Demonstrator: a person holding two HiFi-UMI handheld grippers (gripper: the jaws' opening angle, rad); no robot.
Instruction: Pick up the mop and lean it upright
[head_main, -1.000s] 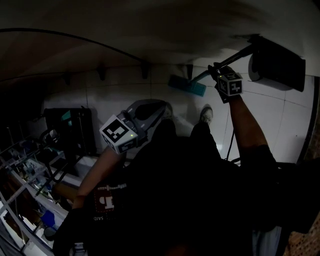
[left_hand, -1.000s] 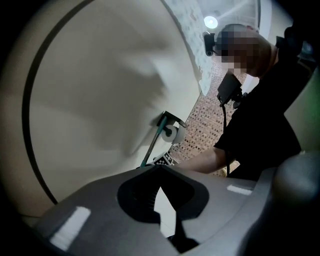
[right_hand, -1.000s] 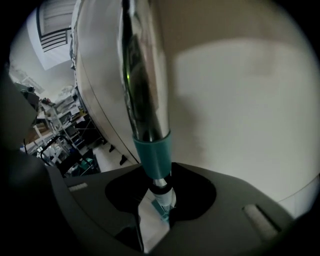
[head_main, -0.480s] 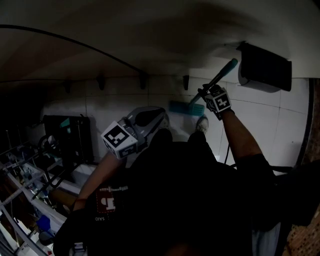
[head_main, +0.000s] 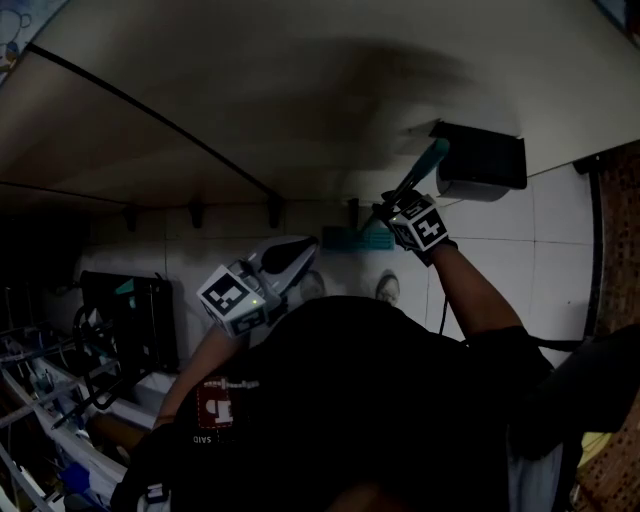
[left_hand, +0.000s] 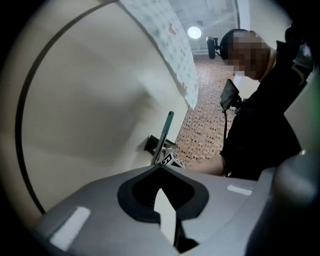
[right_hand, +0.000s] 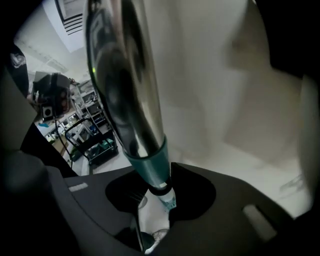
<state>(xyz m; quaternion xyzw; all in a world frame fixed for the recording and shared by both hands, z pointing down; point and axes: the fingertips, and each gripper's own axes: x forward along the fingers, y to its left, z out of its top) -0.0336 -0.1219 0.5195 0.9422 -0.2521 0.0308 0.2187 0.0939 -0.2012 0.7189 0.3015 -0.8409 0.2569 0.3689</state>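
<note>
The mop has a shiny metal handle (right_hand: 130, 85) with a teal collar (right_hand: 150, 162) and a teal grip end (head_main: 432, 155). Its teal head (head_main: 345, 238) lies low by the foot of the wall. My right gripper (head_main: 393, 212) is shut on the handle, which runs up between its jaws (right_hand: 152, 187). The left gripper (head_main: 290, 255) hangs apart to the left, jaws together with nothing in them (left_hand: 161, 170). From the left gripper view the teal handle (left_hand: 167, 127) rises beside the wall above the right gripper's marker cube (left_hand: 168, 161).
A black box (head_main: 480, 160) is fixed to the wall right behind the handle's top. A dark cable (head_main: 150, 115) runs across the wall. A black cart (head_main: 130, 320) and cluttered shelves (head_main: 40, 390) stand at the left. The person's shoes (head_main: 388, 290) are near the mop head.
The right gripper has risen with the mop handle, which now stands steeper and closer to the black box. The left gripper has also come up a little.
</note>
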